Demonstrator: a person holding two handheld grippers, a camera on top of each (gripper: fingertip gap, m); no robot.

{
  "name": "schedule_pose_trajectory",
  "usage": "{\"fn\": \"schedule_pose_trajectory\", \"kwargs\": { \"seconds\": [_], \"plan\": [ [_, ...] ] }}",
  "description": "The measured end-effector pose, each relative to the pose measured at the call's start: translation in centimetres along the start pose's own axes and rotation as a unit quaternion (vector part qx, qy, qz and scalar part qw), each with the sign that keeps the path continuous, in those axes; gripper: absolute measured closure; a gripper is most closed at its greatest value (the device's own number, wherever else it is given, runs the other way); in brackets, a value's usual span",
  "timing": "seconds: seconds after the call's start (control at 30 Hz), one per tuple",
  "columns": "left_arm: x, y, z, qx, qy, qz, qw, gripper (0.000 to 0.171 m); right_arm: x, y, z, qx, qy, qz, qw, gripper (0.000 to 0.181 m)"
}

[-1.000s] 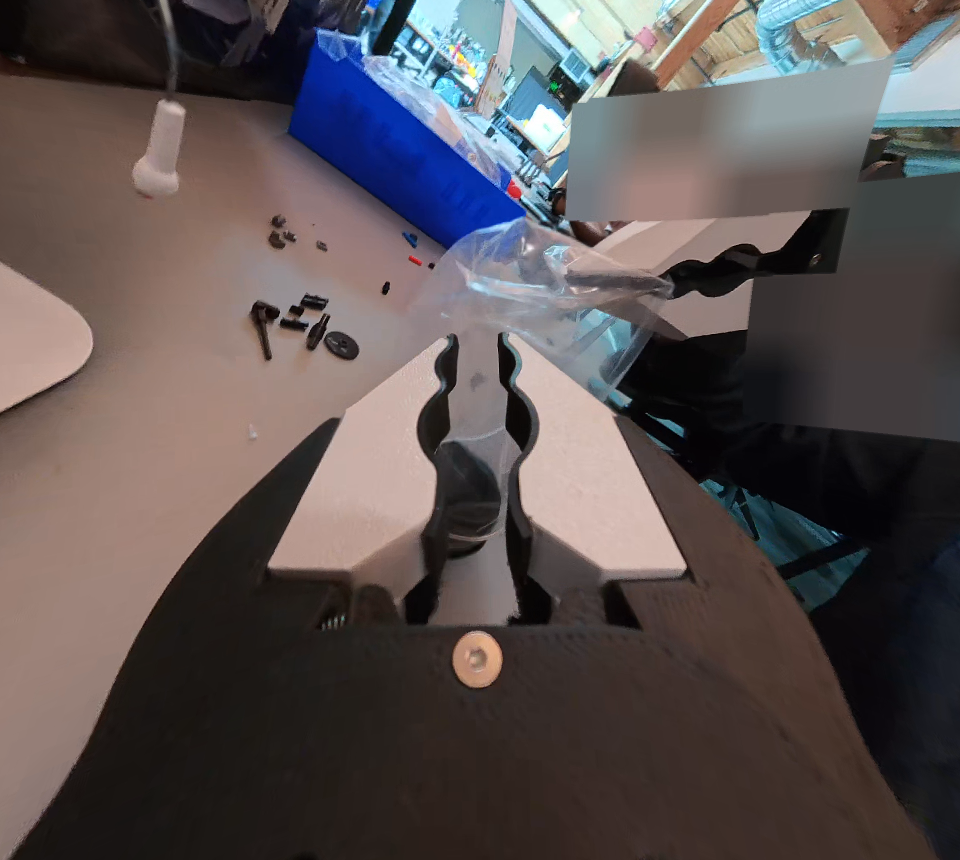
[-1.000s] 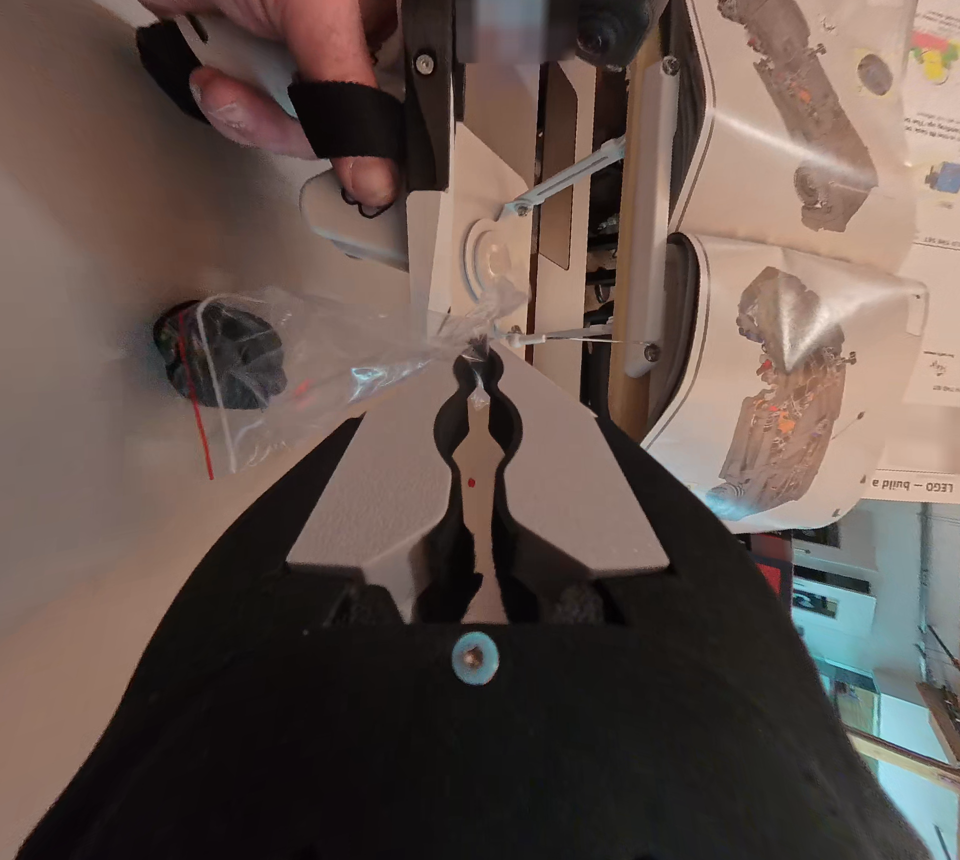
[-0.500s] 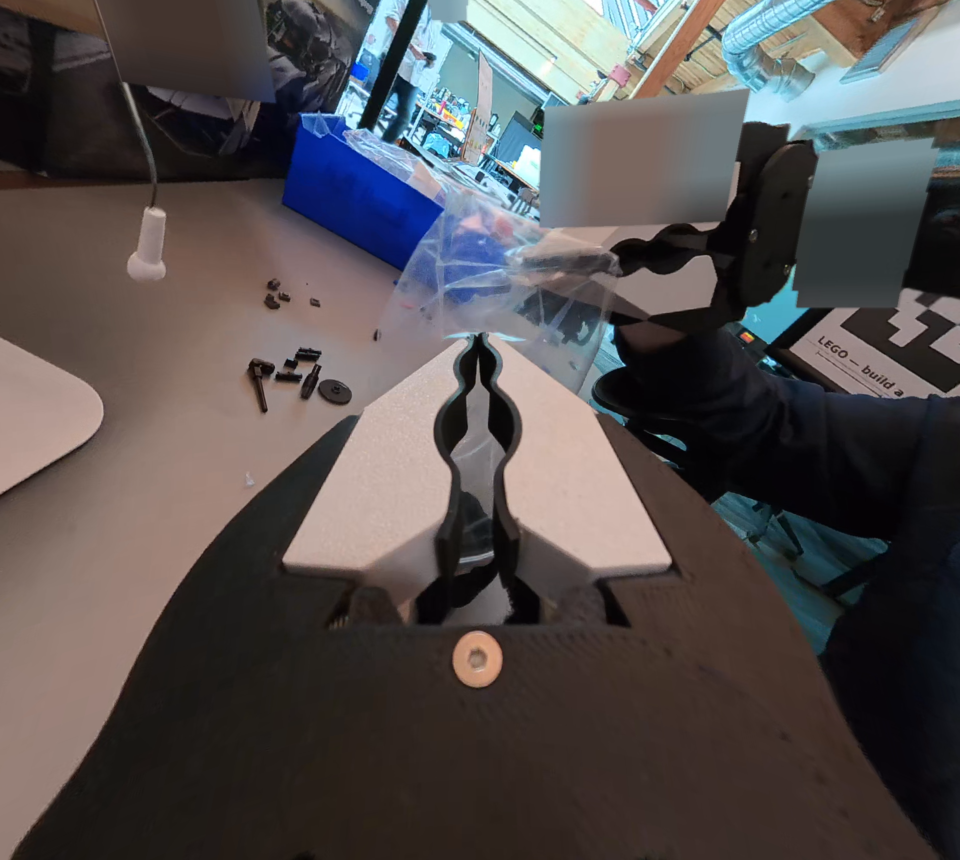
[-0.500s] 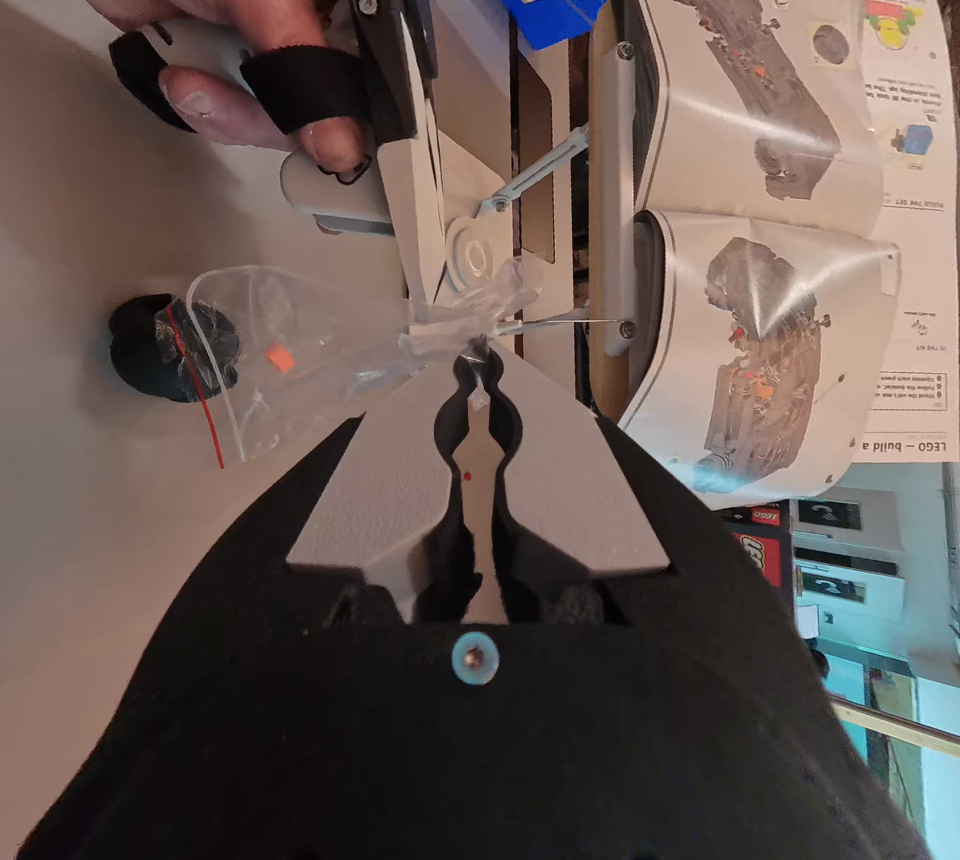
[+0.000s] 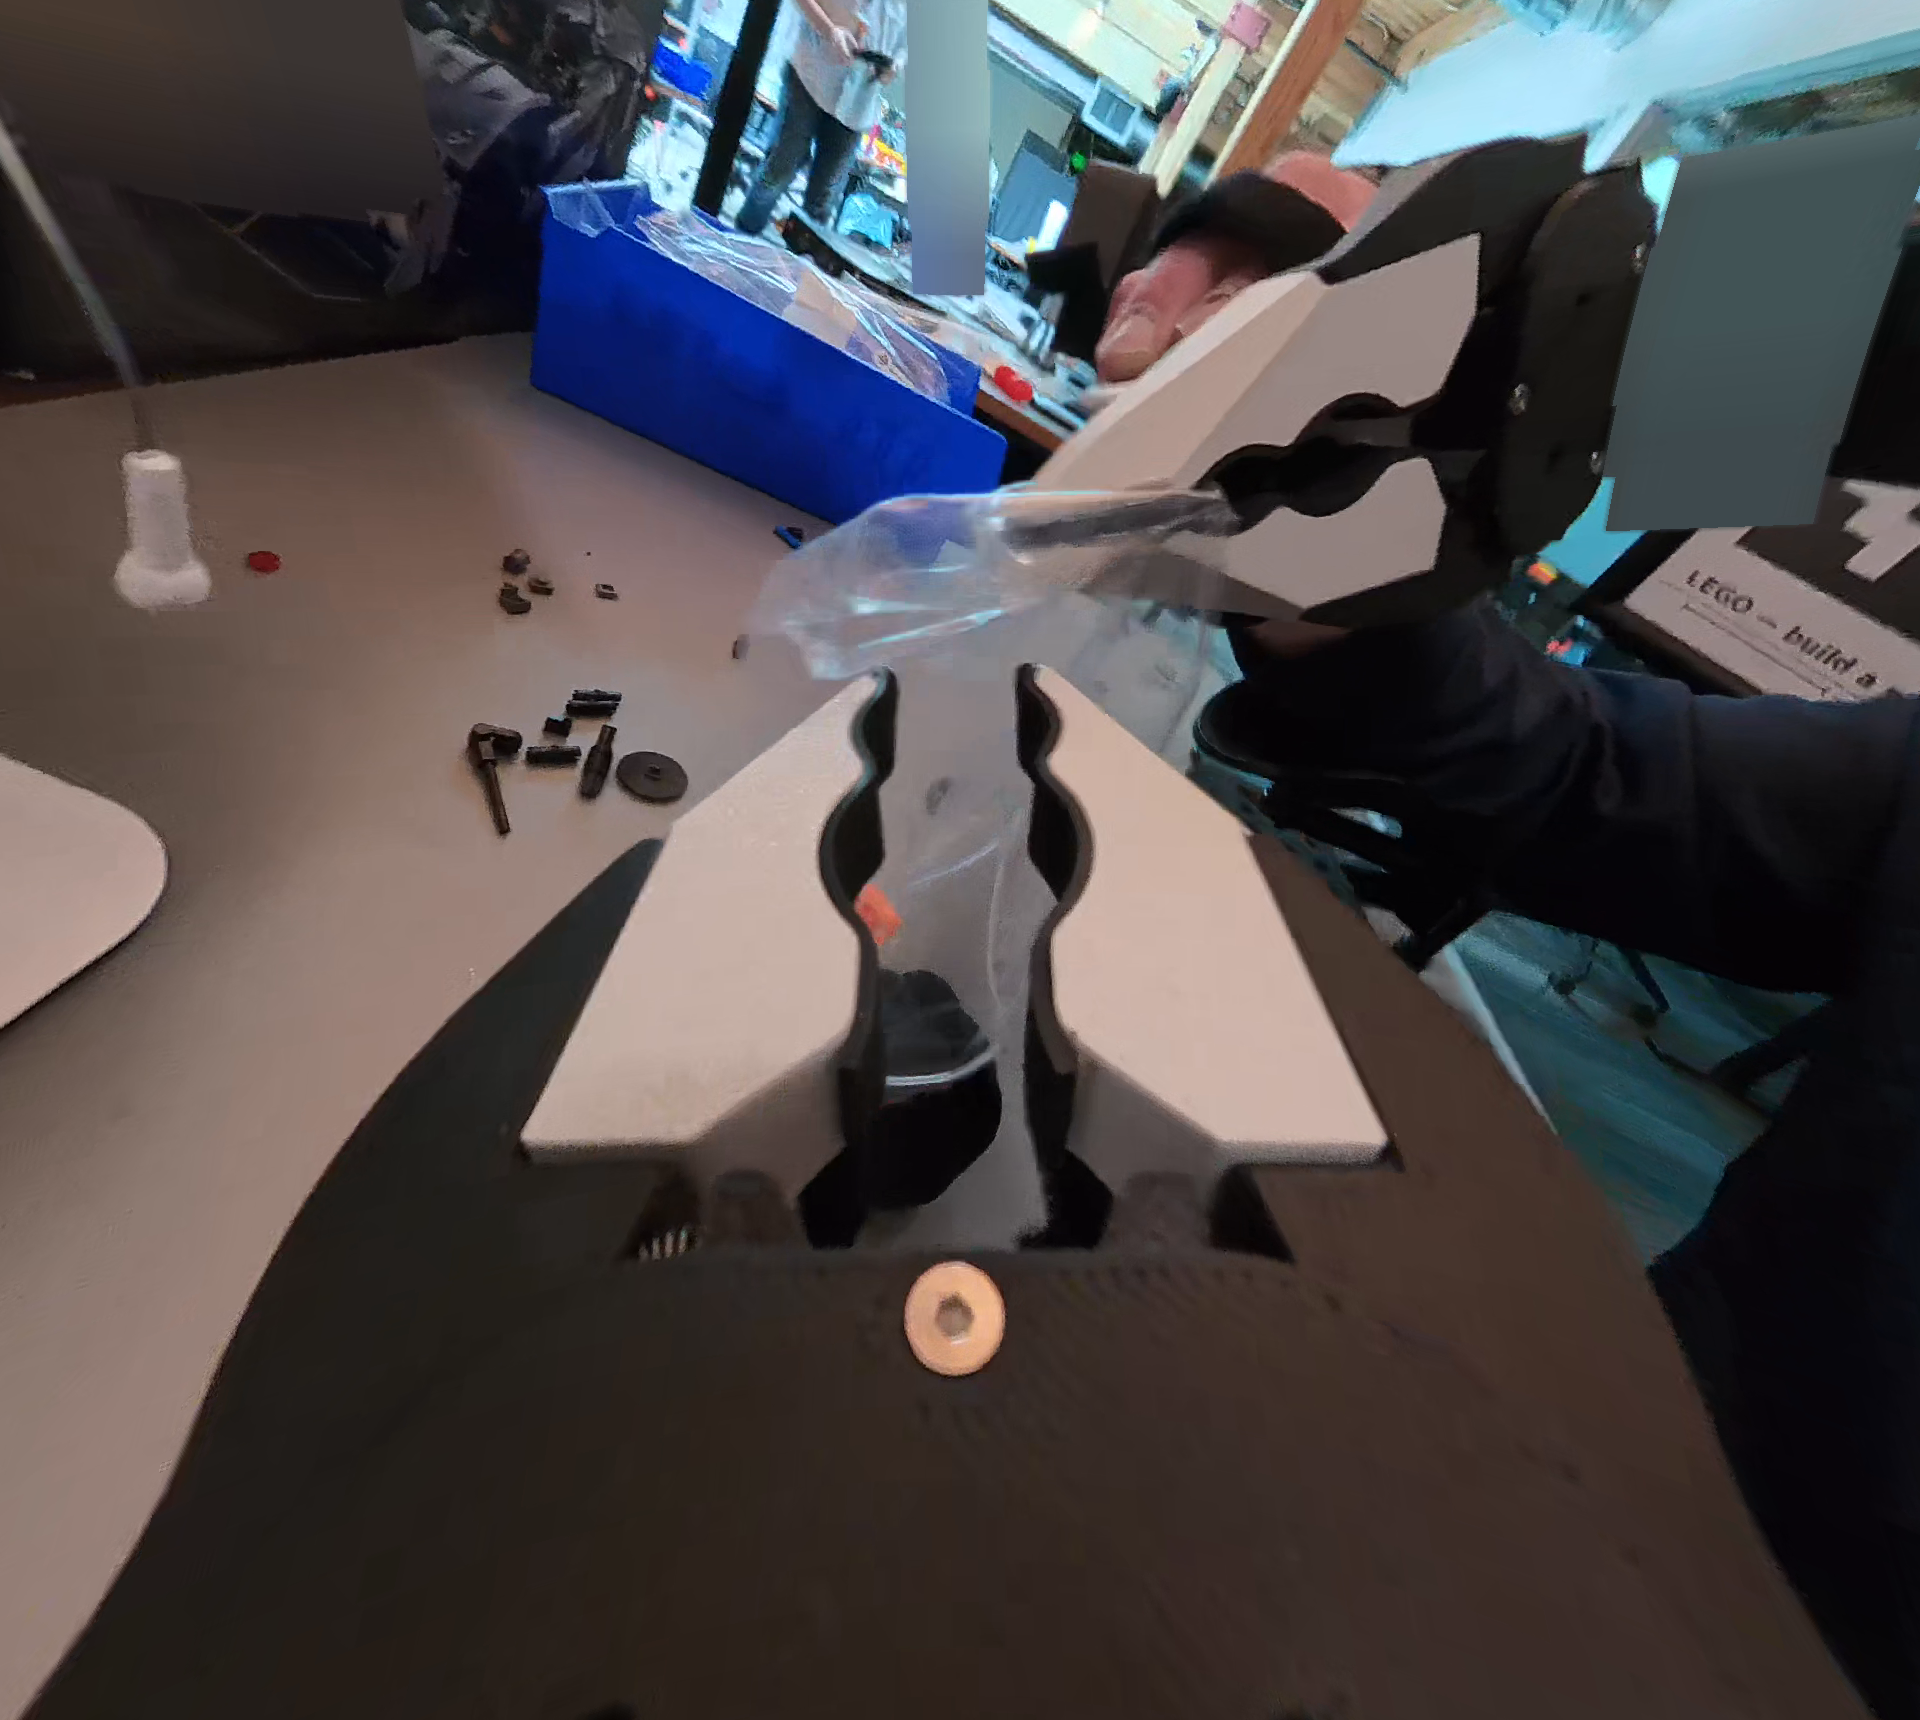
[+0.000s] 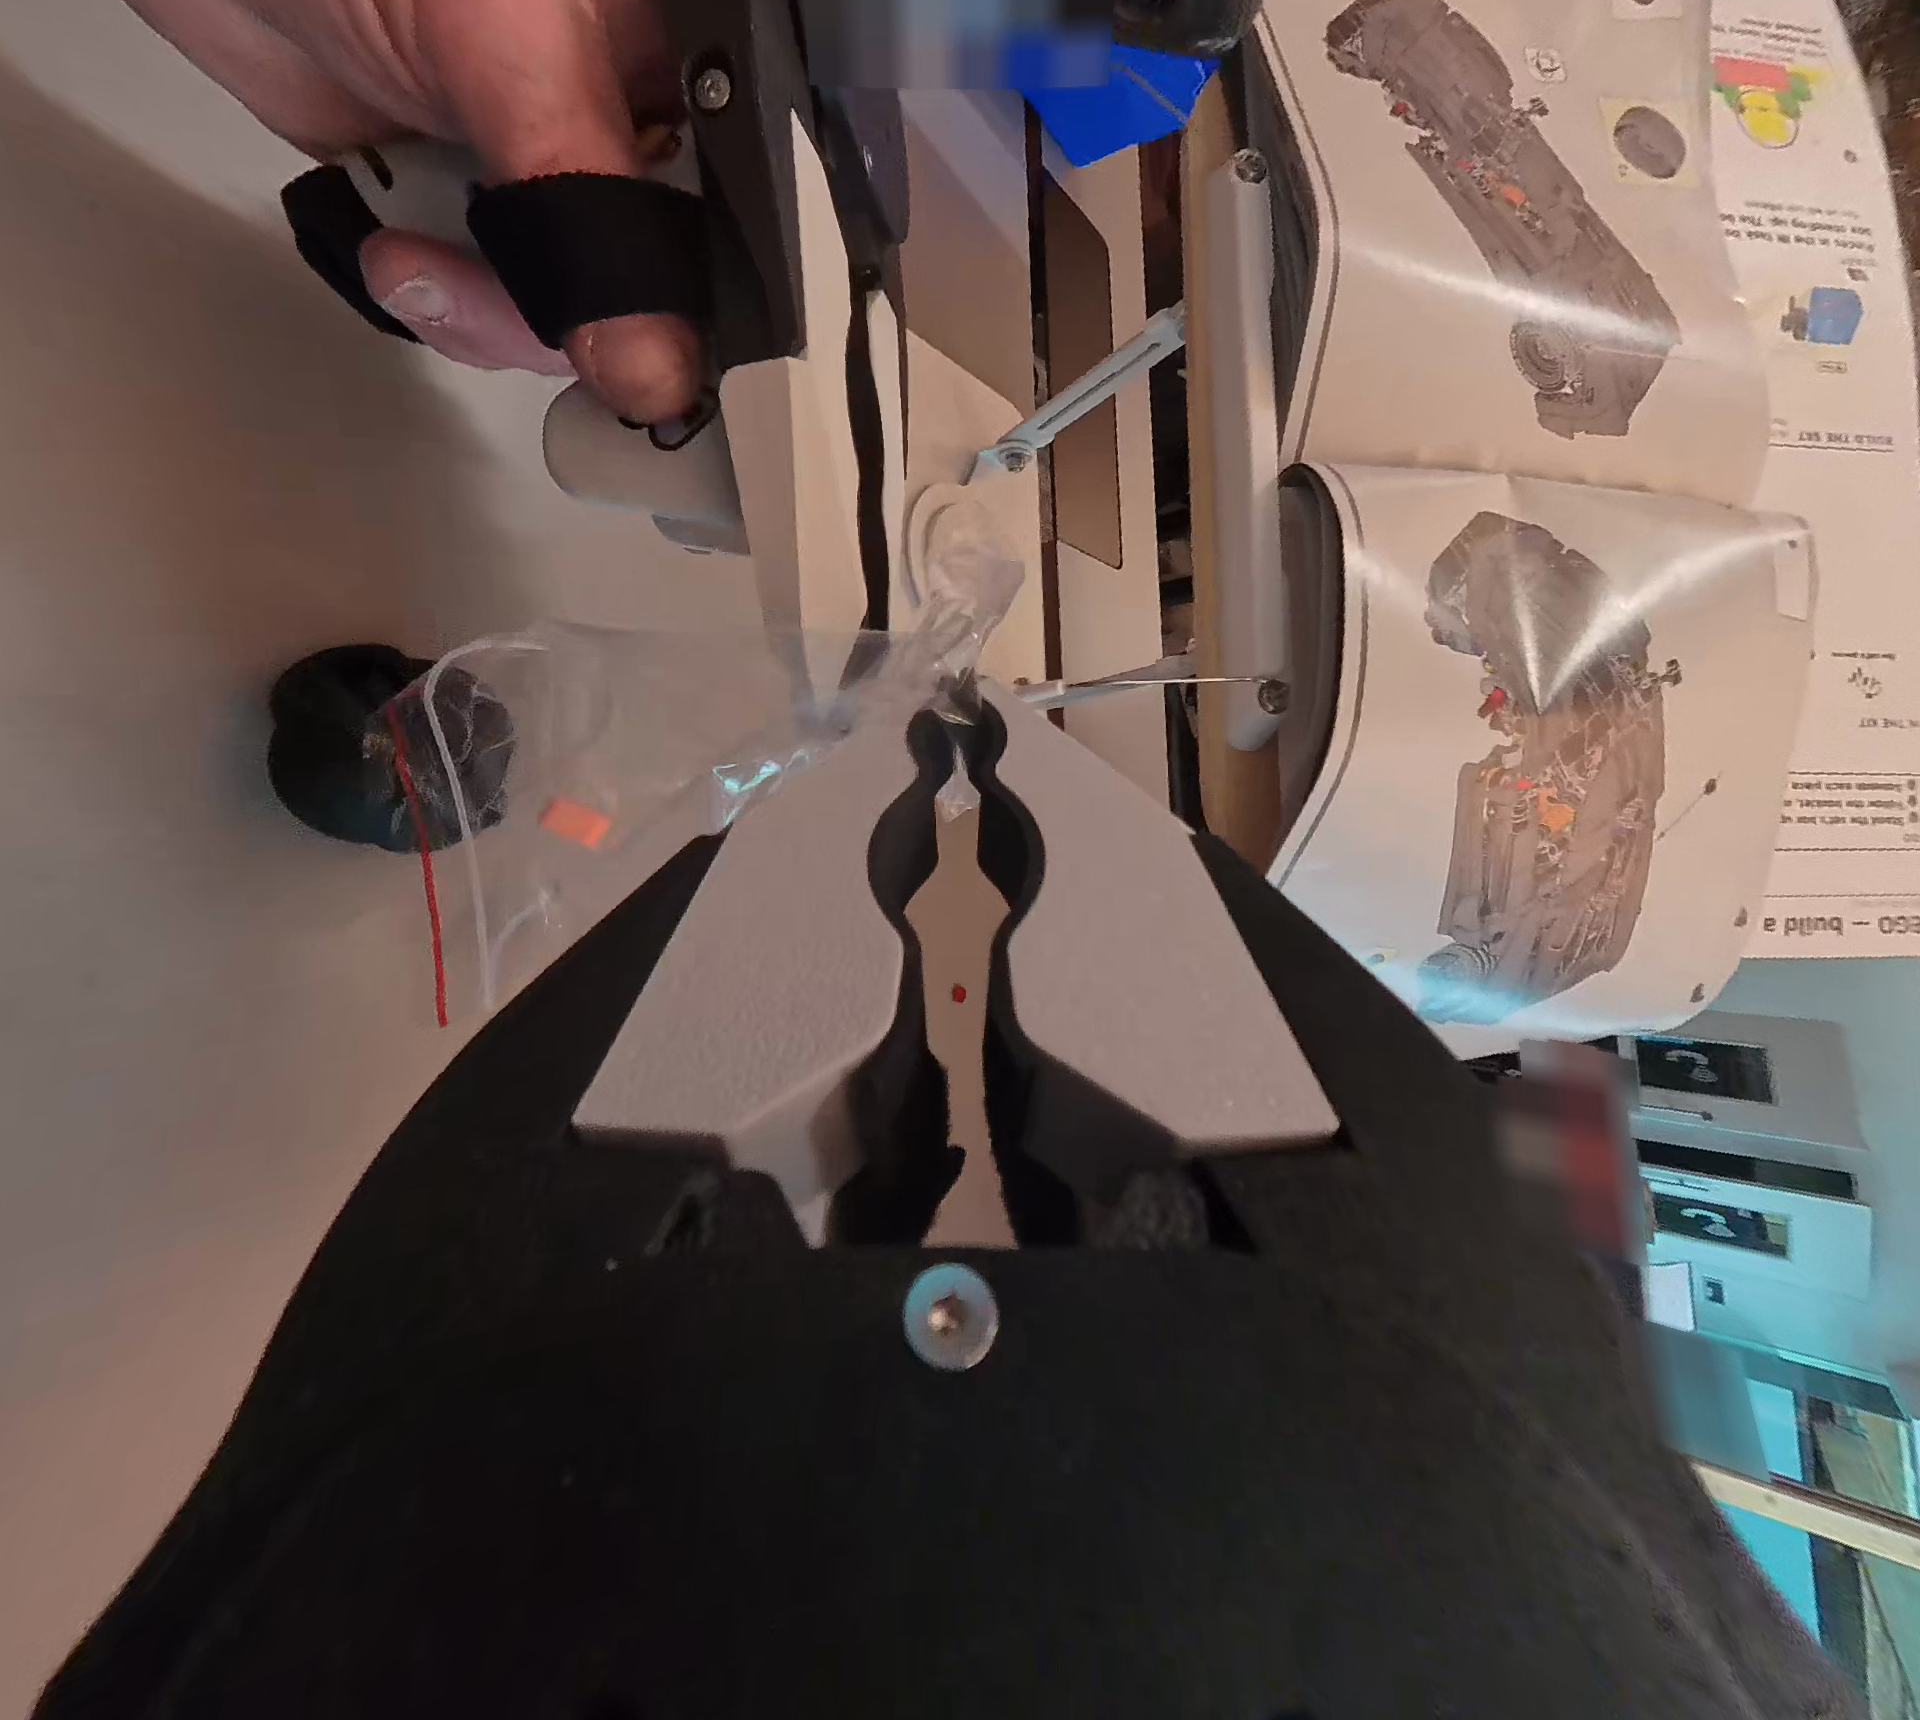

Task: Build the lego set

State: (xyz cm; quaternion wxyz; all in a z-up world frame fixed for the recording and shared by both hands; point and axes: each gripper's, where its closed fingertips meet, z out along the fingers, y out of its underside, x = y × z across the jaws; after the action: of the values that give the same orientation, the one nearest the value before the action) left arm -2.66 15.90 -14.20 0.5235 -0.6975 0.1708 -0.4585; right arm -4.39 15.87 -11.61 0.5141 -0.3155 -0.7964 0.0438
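Lego parts sit inside a clear plastic bag (image 5: 914, 590) that hangs in the air above the grey table (image 5: 312, 943), pinched at its upper corner by the right gripper (image 6: 956, 720), whose fingers are pressed together on the crumpled film. In the left wrist view that same gripper appears at the upper right with the bag's twisted neck clamped between its white fingers (image 5: 1278, 382), a hand (image 5: 1195, 288) behind it and a dark sleeve (image 5: 1558, 787) below. The left gripper (image 5: 954, 683) stands with its fingers parted, a clear gap between the tips; the lower part of the bag hangs down between them without being squeezed. Through the film show a black tyre-like piece (image 5: 925, 1036) and a small orange piece (image 5: 878, 912). In the right wrist view the bag spreads out to the left, with the black lump (image 6: 384, 745), an orange piece (image 6: 577, 823) and a thin red line (image 6: 421, 849) along the film. A hand (image 6: 364, 8) with black straps over two fingers holds the left gripper's handle there. An open instruction booklet (image 6: 1538, 527) rests on a stand to the right. On the table lie scattered small black pieces (image 5: 561, 751), a black disc (image 5: 651, 777), a tiny red piece (image 5: 264, 562) and a white plug-like object (image 5: 158, 548) on a cable. A blue bin (image 5: 748, 392) stands near the far edge.
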Motion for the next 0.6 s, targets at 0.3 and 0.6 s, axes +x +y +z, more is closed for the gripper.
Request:
{"fn": "schedule_pose_trajectory", "kwargs": {
  "seconds": [0.3,0.6],
  "plan": [
    [1.5,-0.5,0.4,0.001,0.006,0.052,0.999,0.171,0.8,1.0,-0.2,0.008,-0.01,0.055,0.998,0.179],
    [0.5,-1.5,-1.2,0.019,-0.033,0.051,0.998,0.171,0.4,3.2,0.0,0.012,-0.074,0.175,0.982,0.181]
  ]
}}
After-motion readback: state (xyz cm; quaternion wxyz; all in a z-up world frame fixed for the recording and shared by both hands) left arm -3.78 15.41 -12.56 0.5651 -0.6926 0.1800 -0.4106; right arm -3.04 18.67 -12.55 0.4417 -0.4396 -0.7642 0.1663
